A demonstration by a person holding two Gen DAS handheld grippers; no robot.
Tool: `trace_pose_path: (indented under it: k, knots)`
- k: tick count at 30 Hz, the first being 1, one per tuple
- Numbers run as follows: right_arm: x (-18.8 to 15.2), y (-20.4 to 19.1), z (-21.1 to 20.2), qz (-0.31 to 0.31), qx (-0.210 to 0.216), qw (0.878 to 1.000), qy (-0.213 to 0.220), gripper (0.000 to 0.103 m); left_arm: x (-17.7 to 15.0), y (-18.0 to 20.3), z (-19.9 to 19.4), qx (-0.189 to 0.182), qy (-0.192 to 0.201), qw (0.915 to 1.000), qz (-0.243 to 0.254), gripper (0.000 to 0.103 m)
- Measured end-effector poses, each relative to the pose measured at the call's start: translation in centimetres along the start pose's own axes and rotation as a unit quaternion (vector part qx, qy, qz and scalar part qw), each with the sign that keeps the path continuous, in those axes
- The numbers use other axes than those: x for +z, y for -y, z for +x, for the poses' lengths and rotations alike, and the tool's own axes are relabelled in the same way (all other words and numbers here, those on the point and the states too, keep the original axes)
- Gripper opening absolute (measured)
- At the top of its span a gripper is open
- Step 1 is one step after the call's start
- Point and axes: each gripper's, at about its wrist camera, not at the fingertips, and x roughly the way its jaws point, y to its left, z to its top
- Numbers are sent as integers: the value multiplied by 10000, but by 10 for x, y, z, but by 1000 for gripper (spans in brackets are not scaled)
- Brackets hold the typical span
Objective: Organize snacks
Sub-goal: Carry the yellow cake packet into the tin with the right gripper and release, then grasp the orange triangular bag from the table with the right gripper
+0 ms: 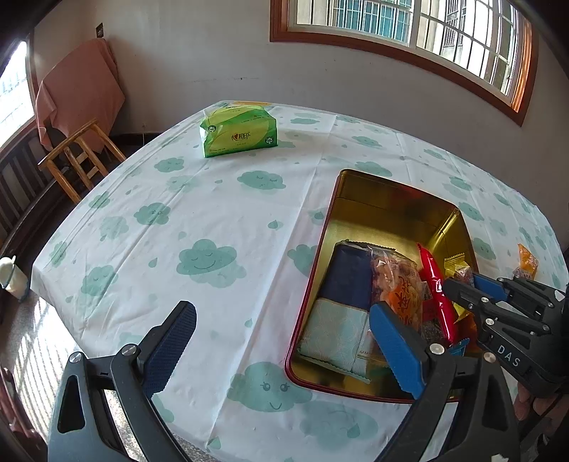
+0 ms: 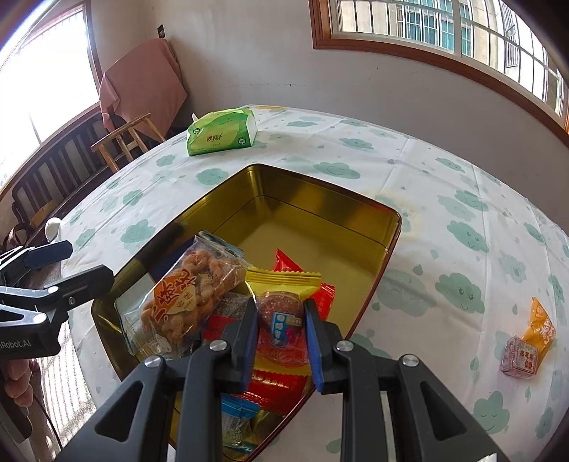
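A gold tin with a red rim (image 1: 384, 199) (image 2: 320, 199) sits on the table and holds several snack packets. My right gripper (image 2: 281, 316) is shut on a yellow-topped snack packet (image 2: 281, 302) and holds it over the tin's near end; it also shows in the left wrist view (image 1: 458, 280). A clear bag of fried snacks (image 2: 192, 295) (image 1: 398, 280) leans beside it. My left gripper (image 1: 281, 341) is open and empty, with the right finger over the tin's near left corner. Two snacks, an orange packet (image 2: 538, 325) and a small pink box (image 2: 519, 357), lie on the table right of the tin.
A green tissue pack (image 1: 237, 131) (image 2: 222, 133) lies at the far side of the cloud-print tablecloth (image 1: 199, 220). A wooden stool (image 1: 76, 156) and a cloth-draped chair (image 2: 142, 89) stand beyond the table's left edge. The wall with a window (image 2: 444, 32) is behind.
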Motion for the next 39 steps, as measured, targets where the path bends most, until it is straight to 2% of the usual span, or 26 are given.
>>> trace_pose_path:
  k: [7,12,19,28,34,39]
  knots:
    - [-1,-4,3,-33,55,10000,-33,25,0,-1,-1,-4,-9,10000,-12,97]
    - [0,-2,0,23,81,10000,-28,37,0,0,-2,-26,-6,10000,-5,97]
    - [4,22,-31,229,16,9992,332,43,1,13,-5,-60,16,9999,89,97]
    - [-16,117,-56,894,-813,9920,361,45,5,38,-9,-191,44,9993,315,97]
    - [-35,190,-64,1449,-1553,9770,213,45,8,52,-9,-261,53,9988,414,97]
    - [-46,238,-58,1964,-1853,9629,44,49,9,65,-7,-281,23,9983,516,97]
